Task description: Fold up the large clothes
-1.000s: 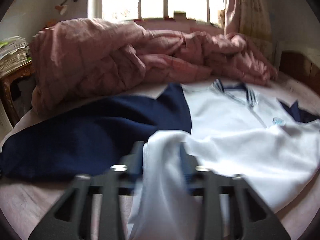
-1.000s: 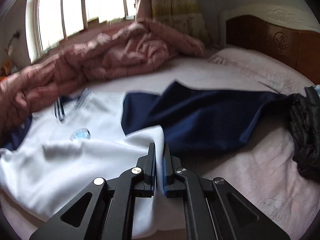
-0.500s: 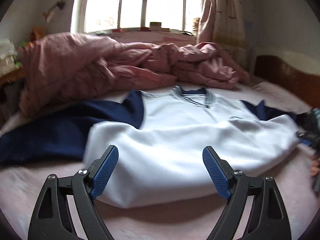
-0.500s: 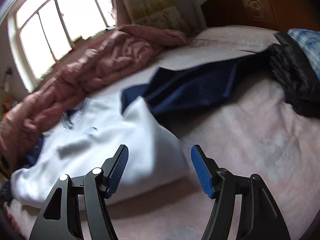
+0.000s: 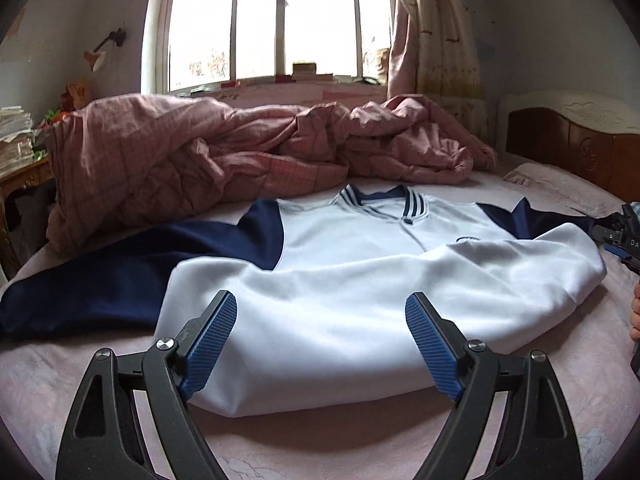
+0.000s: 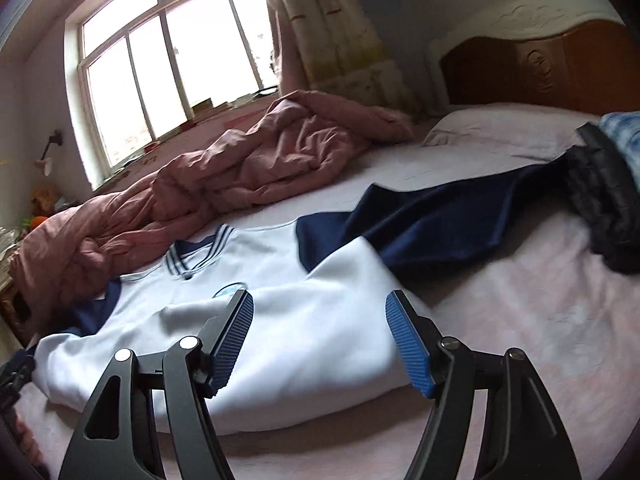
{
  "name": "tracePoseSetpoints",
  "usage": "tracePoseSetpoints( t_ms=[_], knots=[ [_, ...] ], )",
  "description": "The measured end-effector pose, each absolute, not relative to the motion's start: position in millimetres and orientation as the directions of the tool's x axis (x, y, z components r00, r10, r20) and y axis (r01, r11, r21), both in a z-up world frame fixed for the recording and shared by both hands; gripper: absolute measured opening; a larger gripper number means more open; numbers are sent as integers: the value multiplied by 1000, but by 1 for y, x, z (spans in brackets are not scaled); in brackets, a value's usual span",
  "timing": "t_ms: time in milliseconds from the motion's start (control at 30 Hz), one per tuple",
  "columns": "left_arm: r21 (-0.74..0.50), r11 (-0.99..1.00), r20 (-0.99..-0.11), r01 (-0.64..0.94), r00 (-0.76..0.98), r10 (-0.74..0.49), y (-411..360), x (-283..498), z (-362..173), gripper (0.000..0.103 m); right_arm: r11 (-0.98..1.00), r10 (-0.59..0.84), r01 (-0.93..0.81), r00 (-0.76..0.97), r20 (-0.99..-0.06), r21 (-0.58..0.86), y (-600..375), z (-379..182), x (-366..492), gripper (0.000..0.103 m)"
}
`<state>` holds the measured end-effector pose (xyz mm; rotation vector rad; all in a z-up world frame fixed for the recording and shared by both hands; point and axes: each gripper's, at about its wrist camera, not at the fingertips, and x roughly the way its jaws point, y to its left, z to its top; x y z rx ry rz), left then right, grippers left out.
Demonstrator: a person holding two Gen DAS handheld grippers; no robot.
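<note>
Now the white jacket [image 5: 360,280] with navy sleeves lies on the bed [image 5: 320,440], face up, its striped collar [image 5: 376,200] pointing toward the window [image 5: 276,24]. Its lower part is folded up over the chest, so a rounded fold edge runs across the near side, and bare pink sheet shows between this edge and both cameras. One navy sleeve [image 5: 120,268] stretches flat toward the left side of the bed. The other navy sleeve [image 6: 460,224] reaches toward the headboard [image 6: 540,64], and its end lies just beside a black garment [image 6: 600,200].

The left gripper [image 5: 320,340] hovers before the fold edge; its jaws are wide apart and hold nothing. The right gripper [image 6: 320,340] is at the right corner of the fold, its jaws also wide apart and empty.

Behind the collar a crumpled pink quilt [image 5: 240,152] takes the far side of the bed under the window. Open sheet lies to the right of the jacket, up to the pillow [image 6: 500,128].
</note>
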<state>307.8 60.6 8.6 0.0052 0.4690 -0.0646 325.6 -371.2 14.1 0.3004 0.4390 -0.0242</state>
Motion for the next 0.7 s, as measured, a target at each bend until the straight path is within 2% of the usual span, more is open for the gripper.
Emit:
tracePoseSetpoints(
  t_ms=[100, 233, 300, 400, 500, 700],
  knots=[
    [-9, 999, -509, 41, 860, -40, 64, 318, 0, 85, 977, 44, 56, 892, -450, 206, -355, 16, 328, 71],
    [27, 999, -622, 17, 783, 3, 62, 335, -19, 85, 956, 149, 27, 812, -564, 292, -356, -2, 342, 71],
    [28, 999, -663, 32, 749, -6, 60, 341, -28, 85, 965, 97, 75, 788, -609, 251, -352, -10, 348, 71],
    [63, 997, -671, 37, 741, 15, 53, 340, -32, 87, 982, -80, 169, 779, -622, 85, -336, -10, 346, 71],
    [89, 995, -687, 36, 726, 35, 49, 342, -37, 91, 992, -69, 120, 781, -621, 41, -324, -10, 349, 71],
    [109, 994, -734, 22, 676, 66, 49, 350, -48, 98, 998, -61, 63, 718, -693, -22, -307, -23, 367, 71]
  ],
)
